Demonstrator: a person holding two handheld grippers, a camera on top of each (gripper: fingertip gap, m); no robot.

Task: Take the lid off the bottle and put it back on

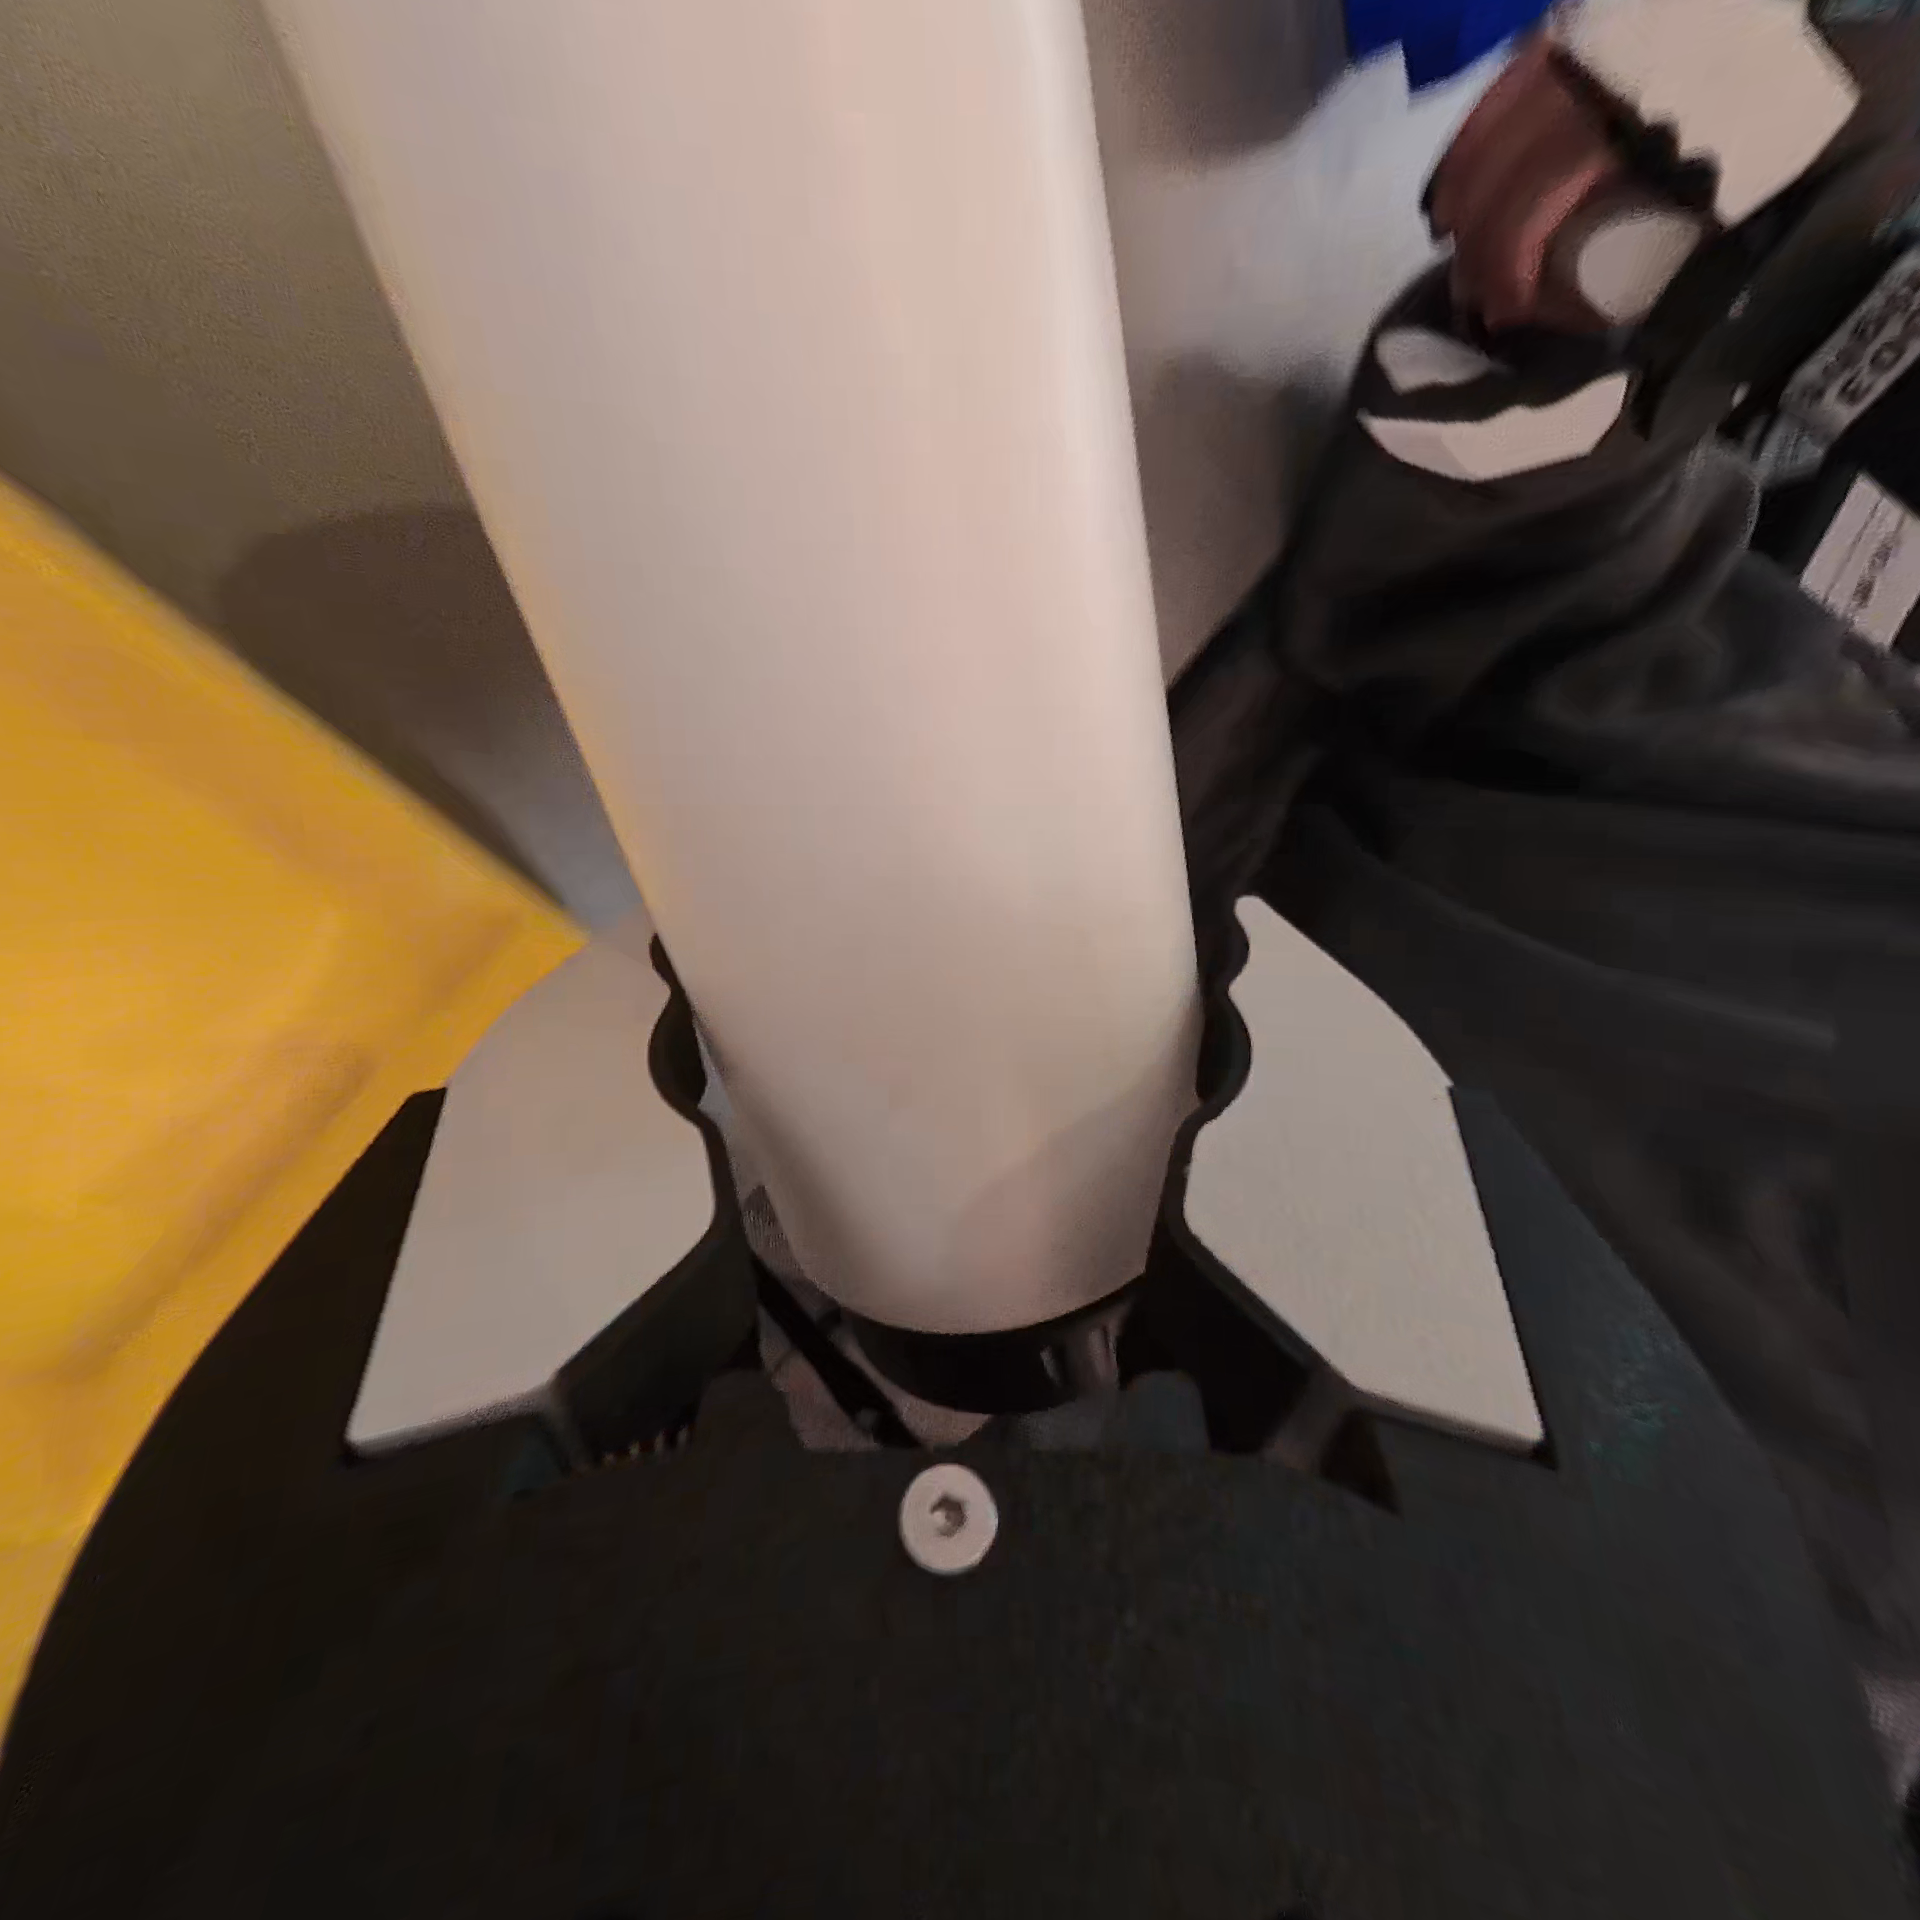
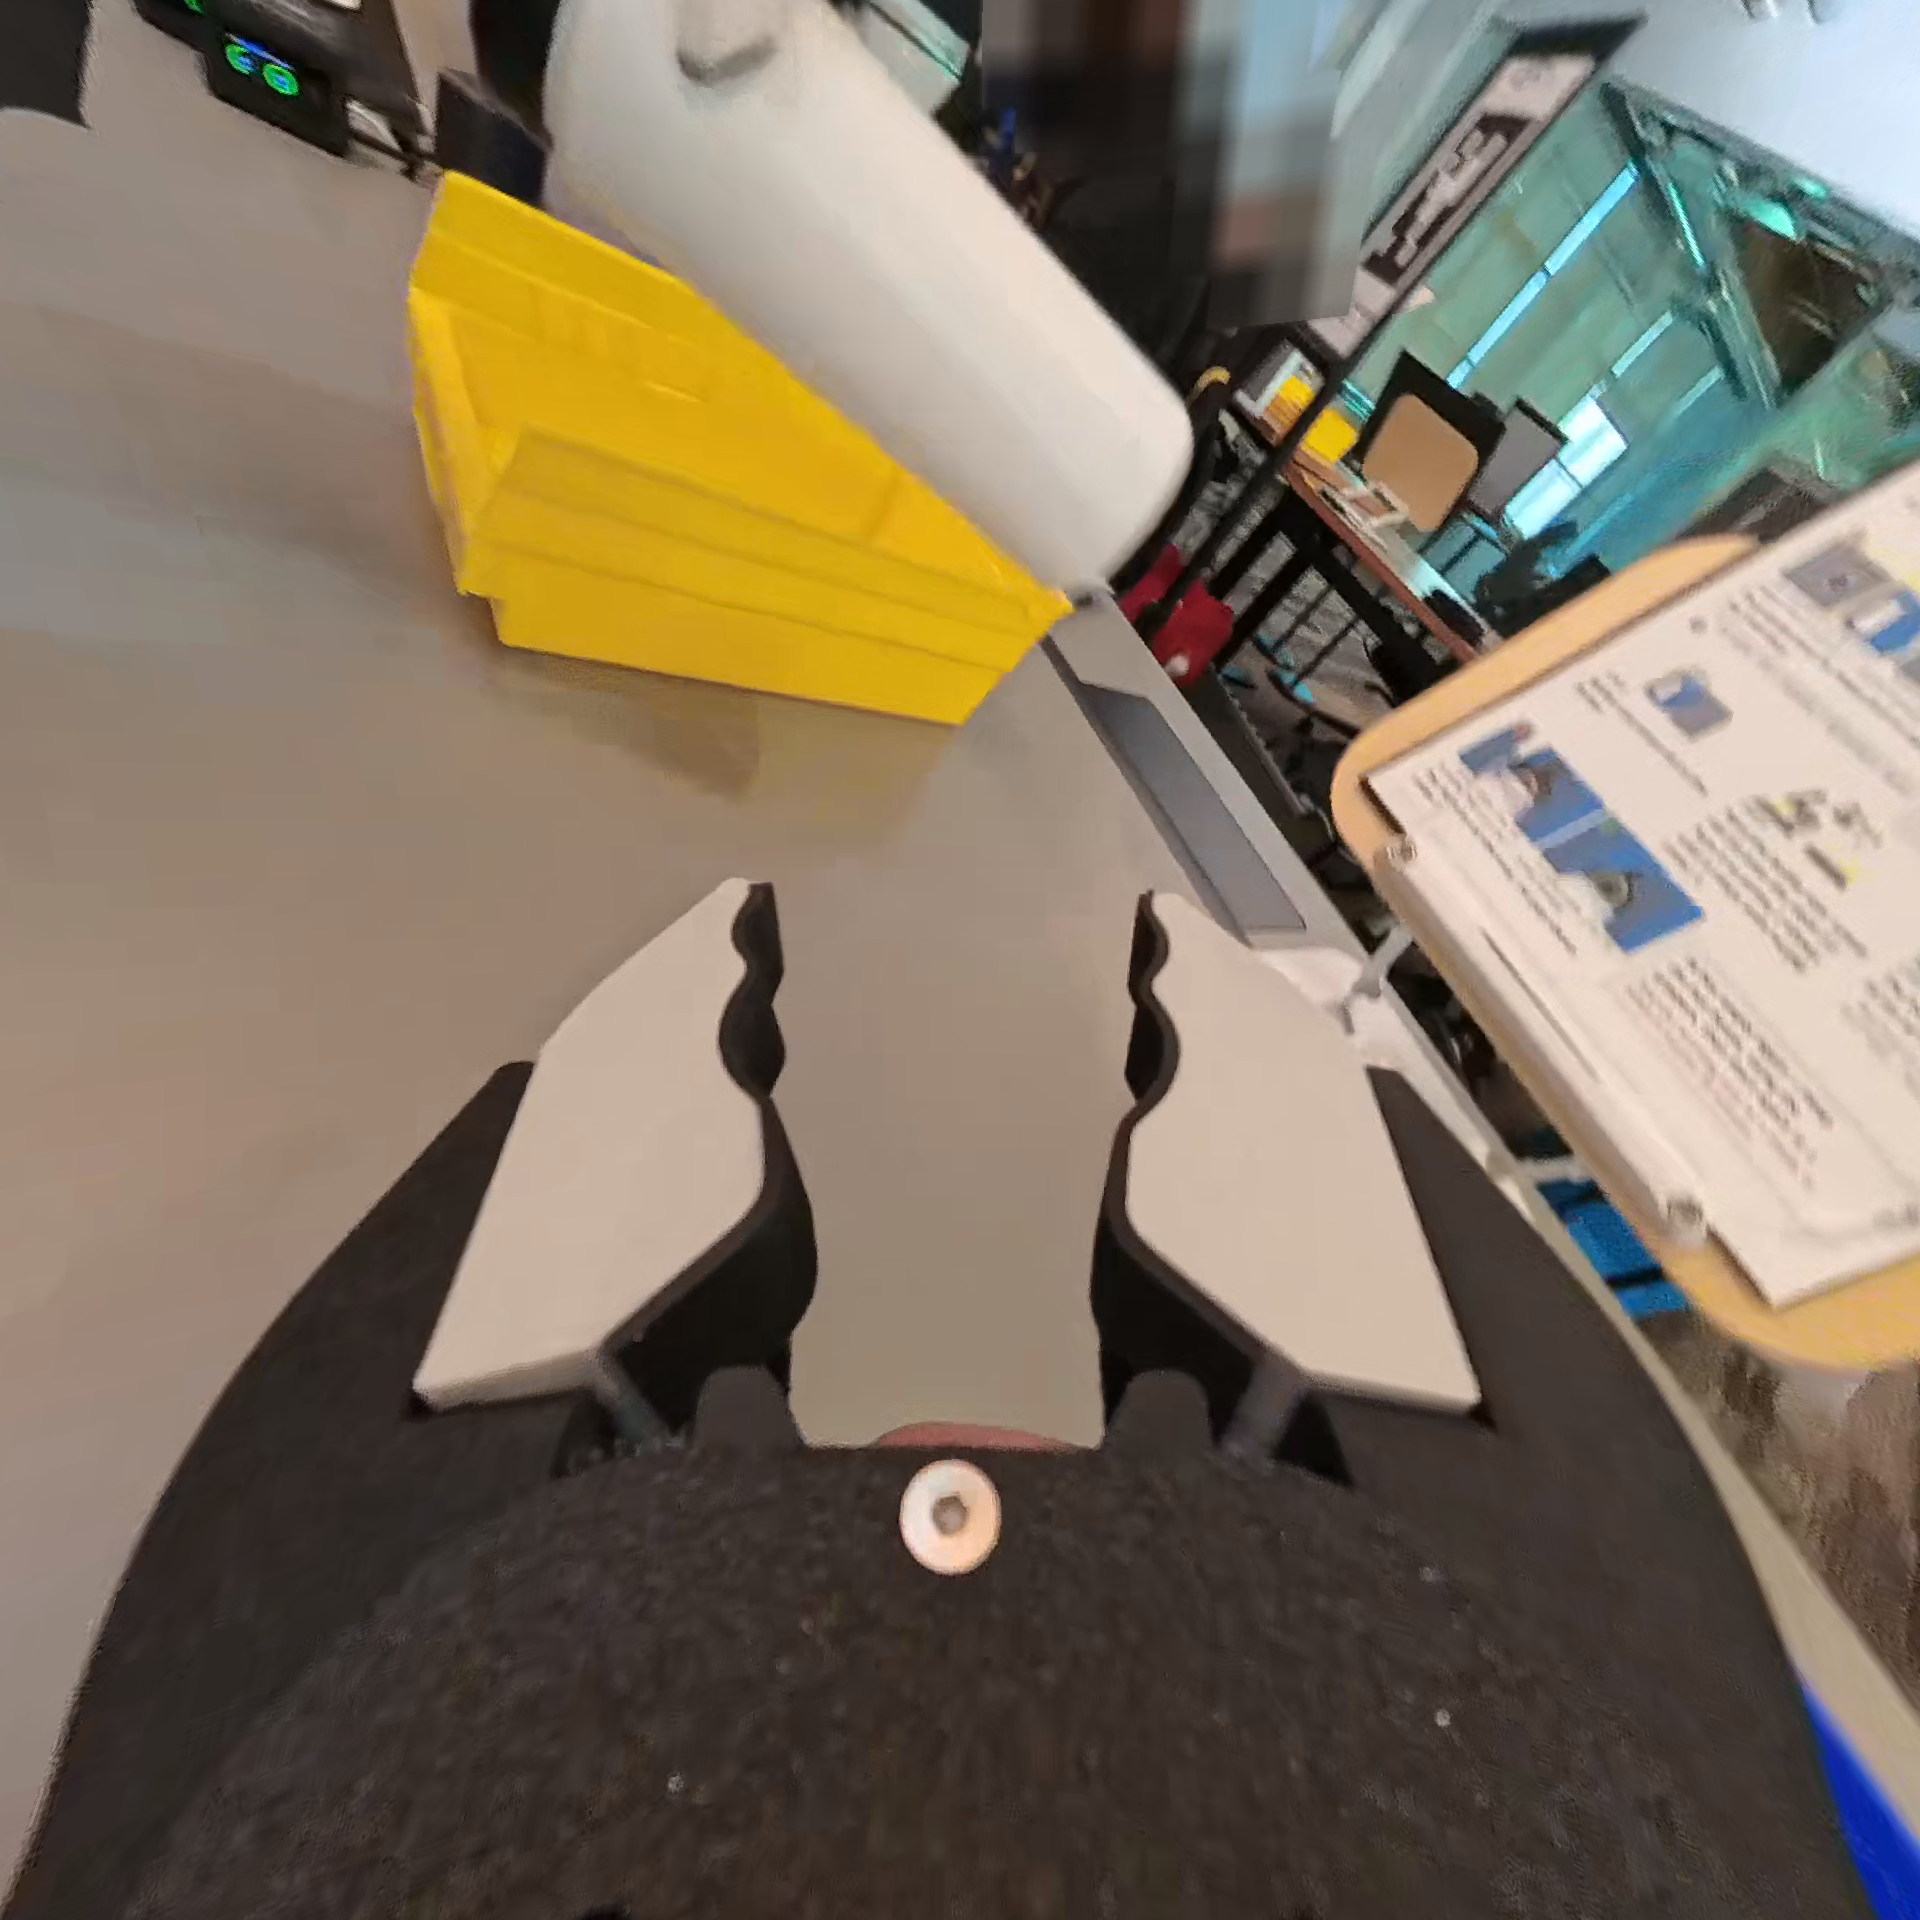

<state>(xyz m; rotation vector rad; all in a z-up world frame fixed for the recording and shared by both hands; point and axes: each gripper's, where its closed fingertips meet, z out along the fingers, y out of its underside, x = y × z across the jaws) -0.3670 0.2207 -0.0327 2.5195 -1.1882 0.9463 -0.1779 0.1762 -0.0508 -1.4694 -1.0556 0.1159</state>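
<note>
Left gripper [image 1: 940,1060]: jaws clamped round the white bottle [image 1: 790,582], held tilted above the worktop [image 2: 260,831]. Right gripper [image 2: 951,997]: jaws apart, empty (lid hidden). Likely between steps; next, bring right jaws to the bottle's lid end.

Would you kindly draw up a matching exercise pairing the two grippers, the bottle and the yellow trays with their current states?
Things:
1. left gripper
2. right gripper
3. tall white cylindrical bottle
4. stack of yellow plastic trays

States:
A. resting on the grey table
B. fingers apart, nothing between them
C. held tilted off the table
D. closed around the bottle

Pairs: 1-D, 2-B, 3-C, 4-A
</note>
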